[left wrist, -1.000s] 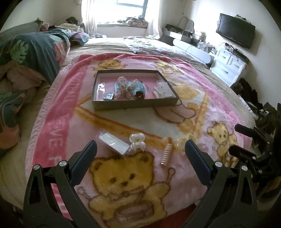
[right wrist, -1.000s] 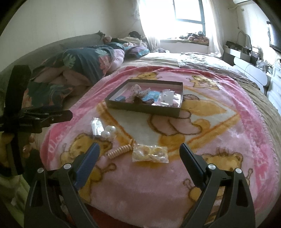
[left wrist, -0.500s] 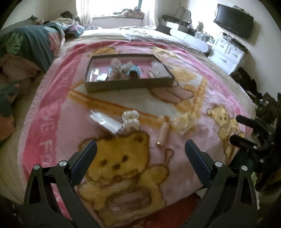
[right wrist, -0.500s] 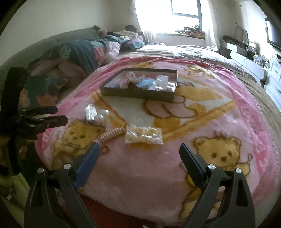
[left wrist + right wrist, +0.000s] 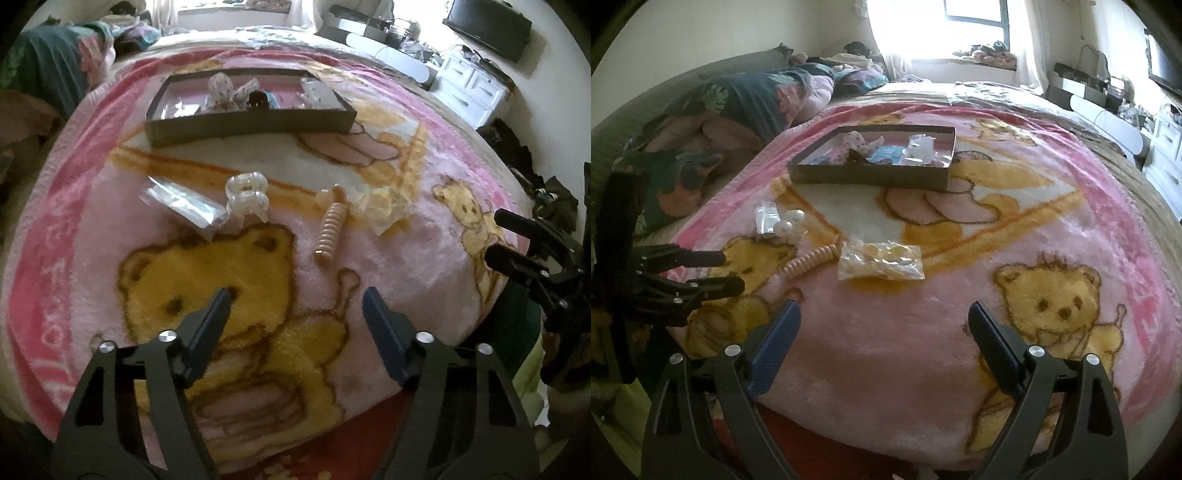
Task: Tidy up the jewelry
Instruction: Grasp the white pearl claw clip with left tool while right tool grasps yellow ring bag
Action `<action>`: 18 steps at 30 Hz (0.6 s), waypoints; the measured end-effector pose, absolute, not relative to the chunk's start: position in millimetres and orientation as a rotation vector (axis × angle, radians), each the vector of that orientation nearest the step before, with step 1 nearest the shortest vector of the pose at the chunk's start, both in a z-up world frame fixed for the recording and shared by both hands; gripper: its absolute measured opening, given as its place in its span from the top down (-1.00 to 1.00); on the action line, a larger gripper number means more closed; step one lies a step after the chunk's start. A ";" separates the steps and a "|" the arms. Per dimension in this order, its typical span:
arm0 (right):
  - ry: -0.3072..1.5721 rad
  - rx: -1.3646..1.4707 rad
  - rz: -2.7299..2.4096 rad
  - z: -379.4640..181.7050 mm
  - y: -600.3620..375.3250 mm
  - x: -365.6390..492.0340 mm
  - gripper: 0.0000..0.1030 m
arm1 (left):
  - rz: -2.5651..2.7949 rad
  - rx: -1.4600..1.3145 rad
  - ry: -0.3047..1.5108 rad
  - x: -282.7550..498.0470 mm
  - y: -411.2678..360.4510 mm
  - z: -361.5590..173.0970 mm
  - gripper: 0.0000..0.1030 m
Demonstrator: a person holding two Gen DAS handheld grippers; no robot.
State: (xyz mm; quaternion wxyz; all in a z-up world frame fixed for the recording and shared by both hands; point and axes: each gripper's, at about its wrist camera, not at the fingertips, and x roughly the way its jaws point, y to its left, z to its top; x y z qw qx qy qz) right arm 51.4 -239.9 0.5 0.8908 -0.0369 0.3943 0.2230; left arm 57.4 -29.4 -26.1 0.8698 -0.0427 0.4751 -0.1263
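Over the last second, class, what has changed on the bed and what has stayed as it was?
Both views have come lower and nearer the blanket. The left hand-held gripper has just been closing its jaws, with nothing between them; the right hand-held gripper stays wide open. The coiled hair tie, clear claw clip, two plastic bags and the box have not moved.

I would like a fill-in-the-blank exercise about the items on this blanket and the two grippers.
1. The pearly hair claw lies directly beside the clear ____.
2. The brown tray rests on a pink ____.
3. The bag of yellow rings lies ____ the tray.
4. Nothing is between the fingers of the left gripper, which are ____.

Missing words: packet; blanket; outside; open
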 end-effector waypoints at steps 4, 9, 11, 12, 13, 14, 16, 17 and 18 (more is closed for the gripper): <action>0.836 -0.077 0.458 -7.0 -239.1 54.9 -0.77 | -0.256 -0.106 1.008 64.3 -28.4 -35.2 -0.15; 0.856 -0.073 0.457 -14.3 -237.0 60.1 -0.77 | -0.254 -0.138 1.016 79.0 -26.6 -42.1 -0.03; 0.860 -0.074 0.459 -14.7 -235.5 62.7 -0.77 | -0.247 -0.148 1.017 84.8 -25.3 -45.3 0.02; 0.861 -0.075 0.459 -14.9 -234.8 63.4 -0.77 | -0.243 -0.154 1.018 87.8 -24.3 -46.7 0.04; 0.861 -0.076 0.459 -15.1 -234.2 64.4 -0.77 | -0.240 -0.159 1.019 90.2 -23.0 -47.7 0.07; 0.863 -0.077 0.460 -15.7 -233.6 66.2 -0.77 | -0.236 -0.162 1.019 92.5 -22.1 -47.8 0.08; 0.867 -0.079 0.457 -17.4 -232.0 70.3 -0.77 | -0.231 -0.173 1.016 97.4 -19.9 -48.1 0.14; 0.869 -0.079 0.459 -18.4 -231.5 72.5 -0.77 | -0.232 -0.175 1.013 99.6 -19.7 -47.8 0.15; 0.873 -0.079 0.458 -19.1 -230.6 74.6 -0.77 | -0.230 -0.173 1.010 102.3 -19.8 -47.3 0.15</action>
